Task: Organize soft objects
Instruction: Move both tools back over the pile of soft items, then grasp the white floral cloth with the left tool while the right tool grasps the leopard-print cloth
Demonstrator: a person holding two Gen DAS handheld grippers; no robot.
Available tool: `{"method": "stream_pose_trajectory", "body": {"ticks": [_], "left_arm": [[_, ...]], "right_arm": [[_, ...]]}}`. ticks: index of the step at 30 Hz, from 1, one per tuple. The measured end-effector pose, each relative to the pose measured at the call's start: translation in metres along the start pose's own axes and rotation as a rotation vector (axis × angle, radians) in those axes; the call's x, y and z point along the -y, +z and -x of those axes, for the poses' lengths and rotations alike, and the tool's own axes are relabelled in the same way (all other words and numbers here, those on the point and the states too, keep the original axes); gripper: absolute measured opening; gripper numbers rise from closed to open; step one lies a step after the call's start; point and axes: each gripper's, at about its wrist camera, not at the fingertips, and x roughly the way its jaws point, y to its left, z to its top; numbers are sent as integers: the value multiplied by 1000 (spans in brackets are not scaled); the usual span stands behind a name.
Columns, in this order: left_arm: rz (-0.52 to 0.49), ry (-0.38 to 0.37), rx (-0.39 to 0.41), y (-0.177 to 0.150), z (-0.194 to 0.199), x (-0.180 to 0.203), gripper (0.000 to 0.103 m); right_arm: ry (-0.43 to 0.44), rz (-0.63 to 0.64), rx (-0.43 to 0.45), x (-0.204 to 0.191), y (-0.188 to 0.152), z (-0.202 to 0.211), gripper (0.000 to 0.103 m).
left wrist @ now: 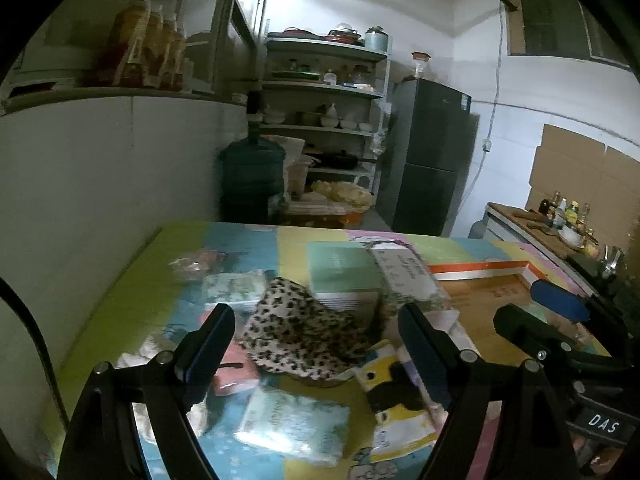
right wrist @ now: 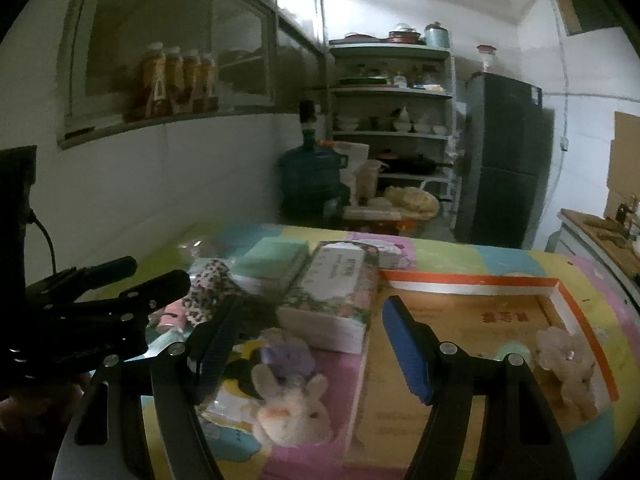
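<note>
Recording the left gripper [left wrist: 316, 312] with jaws released and spread wide, grasping nothing. Hovering it above a leopard-print cloth [left wrist: 296, 328], which is lying crumpled near the middle of the table [left wrist: 120, 312], partly over a green book [left wrist: 340, 272].

Recording the right gripper [right wrist: 312, 308] likewise released, blue pads well apart, nothing between them. Holding it above the table edge, just beside the left gripper, with the tips pointing toward a flowered box [right wrist: 336, 296].

Locating the soft items as follows:
- Finding a pale plush rabbit [right wrist: 292, 404] lying on the table under the right gripper, just left of the cardboard tray [right wrist: 472, 280] and touching a yellow picture card [left wrist: 400, 408].
- Finding a second pale plush toy [right wrist: 568, 364] already lying inside the orange-rimmed cardboard tray, near its right wall.
- Finding the leopard-print cloth outside the tray, well to its left.

Noting also two tissue packs, one near the front edge [left wrist: 296, 428] and one further back [left wrist: 234, 288], plus a pink packet [left wrist: 232, 368] beside the cloth; unable to tell its contents through the blur.

Noting shelving [left wrist: 324, 92], a water bottle [left wrist: 252, 176] and a dark refrigerator [left wrist: 432, 156] standing behind the table.
</note>
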Motion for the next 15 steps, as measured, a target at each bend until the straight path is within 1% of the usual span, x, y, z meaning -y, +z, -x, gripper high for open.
{"method": "stream_pose_trajectory", "body": {"ticks": [15], "left_arm": [[37, 82, -7, -6, 4, -45, 84]], "right_arm": [[83, 63, -32, -47, 5, -25, 74]]}}
